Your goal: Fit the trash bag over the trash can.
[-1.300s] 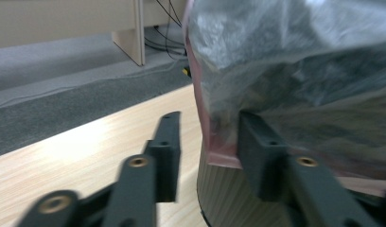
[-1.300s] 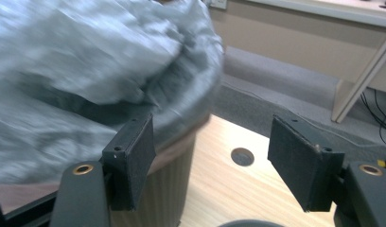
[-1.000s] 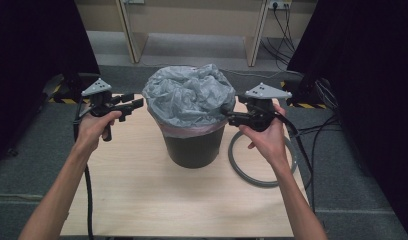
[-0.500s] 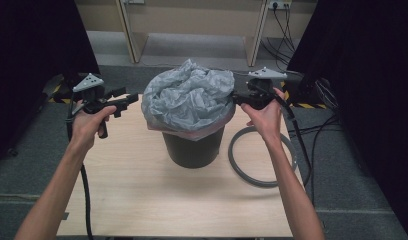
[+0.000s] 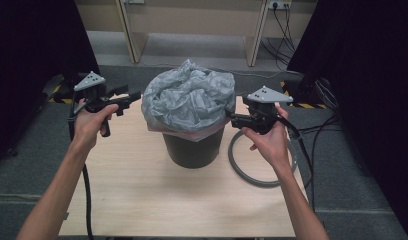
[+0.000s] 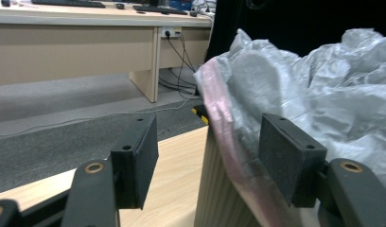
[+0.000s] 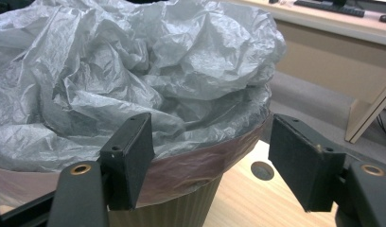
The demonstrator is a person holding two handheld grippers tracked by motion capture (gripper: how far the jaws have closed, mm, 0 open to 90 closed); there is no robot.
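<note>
- Desk (image 5: 142, 200): light wood top, carried the bin near its far middle; grey floor all round.
- Bin (image 5: 192, 150): dark, ribbed wall, upright on desk betw. both hands.
- Grey bin liner (image 5: 189, 100): crumpled, puffed up well above the rim, edge folded over outside w/ a pinkish band (image 7: 191, 170) under it.
- Grey hose ring (image 5: 252, 172): lay flat on desk just right of bin, under right hand.
- Left tongs (image 5: 134, 97): held level at liner's left side, near it. In left gripper view jaws stood apart, had just been opening; liner's folded edge (image 6: 224, 127) sat betw. them, close to the right pad (image 6: 288, 156), left pad (image 6: 136, 161) clear. No clamp.
- Right tongs (image 5: 232, 119): at liner's right edge by the rim. In right gripper view jaws apart, liner edge betw./behind them, pads (image 7: 129, 156) not pressing on it as far as seen.
</note>
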